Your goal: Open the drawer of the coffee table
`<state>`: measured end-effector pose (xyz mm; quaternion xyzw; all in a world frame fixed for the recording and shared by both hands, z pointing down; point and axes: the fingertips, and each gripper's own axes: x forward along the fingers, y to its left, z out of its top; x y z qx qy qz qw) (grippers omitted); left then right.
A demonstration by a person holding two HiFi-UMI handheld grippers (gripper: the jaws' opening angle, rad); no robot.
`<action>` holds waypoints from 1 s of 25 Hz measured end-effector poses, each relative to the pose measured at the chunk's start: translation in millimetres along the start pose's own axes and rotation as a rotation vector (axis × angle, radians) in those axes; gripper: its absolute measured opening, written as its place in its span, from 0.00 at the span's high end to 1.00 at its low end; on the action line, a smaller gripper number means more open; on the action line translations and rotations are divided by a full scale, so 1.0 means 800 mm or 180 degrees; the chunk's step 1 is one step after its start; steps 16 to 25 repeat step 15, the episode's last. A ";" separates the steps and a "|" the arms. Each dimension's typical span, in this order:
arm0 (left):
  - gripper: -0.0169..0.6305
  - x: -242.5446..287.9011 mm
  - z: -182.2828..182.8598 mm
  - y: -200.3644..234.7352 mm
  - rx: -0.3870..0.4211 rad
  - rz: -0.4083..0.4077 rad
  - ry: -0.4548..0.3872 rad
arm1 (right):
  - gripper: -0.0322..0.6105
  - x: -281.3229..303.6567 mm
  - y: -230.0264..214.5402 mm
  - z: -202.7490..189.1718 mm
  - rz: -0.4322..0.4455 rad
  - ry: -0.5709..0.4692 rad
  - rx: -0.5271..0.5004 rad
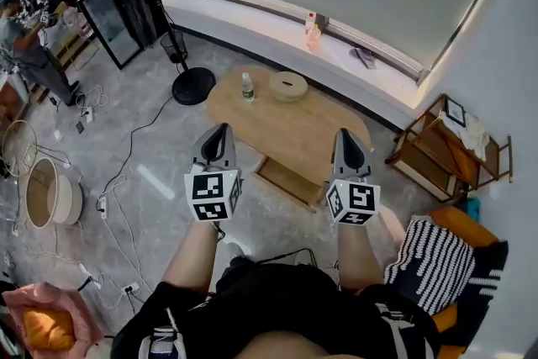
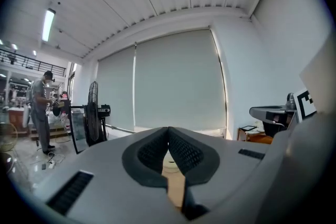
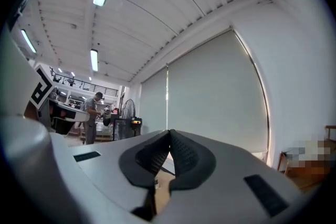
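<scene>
The oval wooden coffee table (image 1: 294,126) stands on the grey floor ahead of me, seen from above in the head view. A flat wooden part (image 1: 290,181) shows under its near edge; I cannot tell whether it is the drawer. A small bottle (image 1: 246,86) and a round wooden box (image 1: 288,86) sit on the table's far end. My left gripper (image 1: 220,130) and right gripper (image 1: 346,134) are held side by side, high above the floor and short of the table. Both are shut with nothing between the jaws. Each gripper view looks level across the room, left gripper (image 2: 168,131), right gripper (image 3: 169,134).
A standing fan (image 1: 181,55) and a dark cabinet (image 1: 109,21) are at the back left, where a person (image 1: 25,46) works. A wooden rack (image 1: 445,147) and a striped cushion (image 1: 437,261) are at the right. Cables and a round basket (image 1: 50,193) lie on the left floor.
</scene>
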<state>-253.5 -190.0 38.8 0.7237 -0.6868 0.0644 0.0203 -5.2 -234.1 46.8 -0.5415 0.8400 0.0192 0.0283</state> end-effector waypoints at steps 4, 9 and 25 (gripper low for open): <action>0.94 -0.031 0.006 0.019 0.0065 0.0173 -0.0071 | 0.93 -0.002 0.019 0.007 0.0128 -0.0053 0.0044; 0.94 -0.056 0.005 0.055 -0.0128 0.0271 -0.0086 | 0.93 0.000 0.061 0.018 0.0303 -0.0089 -0.0028; 0.94 -0.074 0.010 0.104 -0.0167 0.0264 -0.0061 | 0.93 0.016 0.119 0.032 0.0396 -0.0036 -0.0055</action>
